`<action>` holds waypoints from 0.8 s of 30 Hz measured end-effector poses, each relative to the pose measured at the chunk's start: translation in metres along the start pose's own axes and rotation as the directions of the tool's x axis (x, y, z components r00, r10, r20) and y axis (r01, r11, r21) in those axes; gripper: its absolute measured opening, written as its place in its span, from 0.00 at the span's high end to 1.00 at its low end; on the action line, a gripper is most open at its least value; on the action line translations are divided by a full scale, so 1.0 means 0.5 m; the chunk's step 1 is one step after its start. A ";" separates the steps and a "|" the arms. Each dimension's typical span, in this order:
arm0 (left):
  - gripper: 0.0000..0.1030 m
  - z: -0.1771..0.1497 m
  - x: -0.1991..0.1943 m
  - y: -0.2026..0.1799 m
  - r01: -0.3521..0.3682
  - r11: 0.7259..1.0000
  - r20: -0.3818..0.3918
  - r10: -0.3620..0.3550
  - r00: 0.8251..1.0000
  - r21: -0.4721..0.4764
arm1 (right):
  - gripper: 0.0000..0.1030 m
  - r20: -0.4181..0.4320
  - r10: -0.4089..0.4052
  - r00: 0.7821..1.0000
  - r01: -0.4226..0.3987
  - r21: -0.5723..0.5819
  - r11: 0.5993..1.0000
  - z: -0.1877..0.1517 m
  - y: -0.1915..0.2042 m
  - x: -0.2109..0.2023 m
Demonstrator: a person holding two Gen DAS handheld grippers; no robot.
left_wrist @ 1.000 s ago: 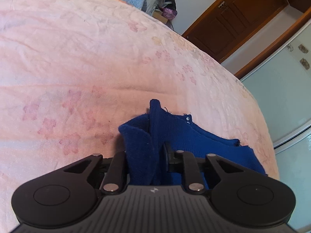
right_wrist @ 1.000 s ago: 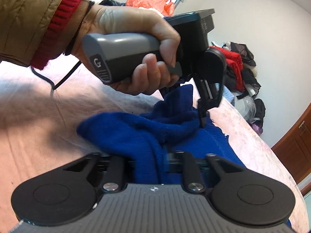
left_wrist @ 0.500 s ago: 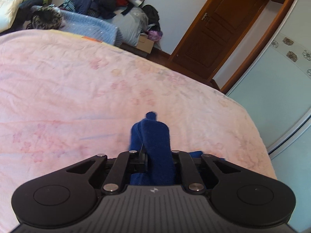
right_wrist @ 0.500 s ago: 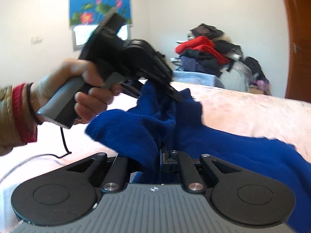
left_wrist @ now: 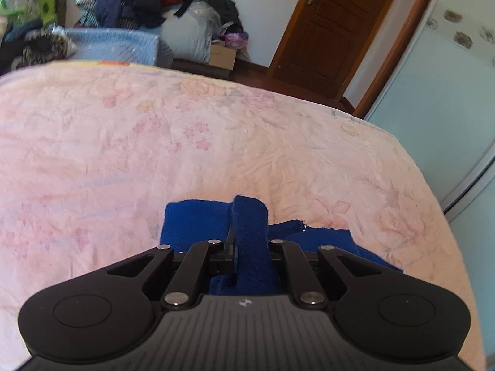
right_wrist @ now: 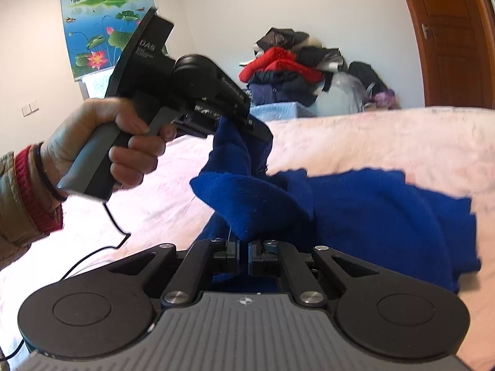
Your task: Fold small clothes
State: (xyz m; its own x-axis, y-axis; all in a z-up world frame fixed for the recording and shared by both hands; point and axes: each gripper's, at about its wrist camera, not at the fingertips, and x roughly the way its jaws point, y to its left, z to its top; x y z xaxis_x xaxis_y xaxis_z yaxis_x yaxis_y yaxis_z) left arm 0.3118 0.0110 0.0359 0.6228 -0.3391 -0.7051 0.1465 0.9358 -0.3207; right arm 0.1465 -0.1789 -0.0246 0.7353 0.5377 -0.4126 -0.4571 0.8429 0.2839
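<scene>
Two grippers have hold of one blue knit garment (right_wrist: 371,216) above a pink flowered bedspread (left_wrist: 154,154). The left gripper (left_wrist: 247,244), held in the person's left hand (right_wrist: 102,142), is pinched tight on a bunched fold of the cloth, which stands up between its fingers in the left wrist view. The right gripper (right_wrist: 244,250) is likewise clamped on an edge of the same garment, with a rounded fold bulging just above its nearly closed jaws. The cloth hangs raised between the two grippers and trails off to the right, where its far part rests on the bedspread. A heap of clothes (right_wrist: 287,68) lies against the far wall beside a brown wooden door (left_wrist: 324,31).
</scene>
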 end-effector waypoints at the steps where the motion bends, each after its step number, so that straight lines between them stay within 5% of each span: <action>1: 0.92 0.002 0.009 0.002 0.019 1.000 -0.015 -0.019 1.000 -0.016 | 0.94 -0.006 0.010 1.000 -0.010 0.011 1.000 -0.004 0.000 0.002; 8: 0.90 -0.023 0.095 -0.043 0.086 0.996 -0.075 -0.085 0.994 0.010 | 0.91 -0.078 0.078 0.994 -0.065 0.155 0.986 -0.027 -0.027 0.017; 11: 0.83 -0.035 0.108 -0.055 0.129 0.992 -0.096 -0.127 0.987 0.007 | 0.67 -0.132 0.094 0.987 -0.061 0.237 0.970 -0.043 -0.054 0.031; 12: 0.78 -0.036 0.102 -0.056 0.131 0.991 -0.082 -0.130 0.988 0.012 | 0.51 -0.126 0.110 0.986 -0.074 0.258 0.963 -0.046 -0.062 0.030; 14: 0.66 -0.029 0.082 -0.053 0.146 0.989 -0.050 -0.145 0.988 0.018 | 0.40 -0.110 0.136 0.985 -0.099 0.290 0.952 -0.039 -0.079 0.028; 15: 0.50 -0.024 0.068 -0.047 0.147 0.989 -0.028 -0.147 0.989 0.000 | 0.35 -0.103 0.140 0.985 -0.104 0.294 0.950 -0.031 -0.088 0.029; 16: 0.30 -0.020 0.052 -0.040 0.156 0.988 0.002 -0.156 0.988 -0.011 | 0.33 -0.093 0.142 0.986 -0.109 0.290 0.951 -0.021 -0.095 0.028; 17: 0.24 -0.015 0.033 -0.034 0.165 0.986 0.039 -0.164 0.986 -0.010 | 0.33 -0.080 0.143 0.987 -0.115 0.283 0.952 -0.011 -0.103 0.027; 21: 0.22 -0.023 -0.041 -0.028 0.096 0.991 0.102 -0.105 0.989 0.089 | 0.33 -0.004 0.110 0.994 -0.103 0.327 0.940 0.048 -0.159 0.028; 24: 0.22 -0.085 -0.086 -0.045 0.047 0.964 0.086 -0.072 0.994 0.262 | 0.34 -0.006 0.150 0.989 -0.135 0.399 0.907 0.090 -0.218 0.069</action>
State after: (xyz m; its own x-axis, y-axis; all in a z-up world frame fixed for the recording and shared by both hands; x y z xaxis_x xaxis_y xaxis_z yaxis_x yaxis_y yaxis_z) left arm 0.2493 0.0004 0.0465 0.6745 -0.3959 -0.6232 0.3715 0.9114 -0.1769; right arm 0.2444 -0.2532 -0.0307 0.6553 0.6581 -0.3709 -0.3142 0.6839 0.6584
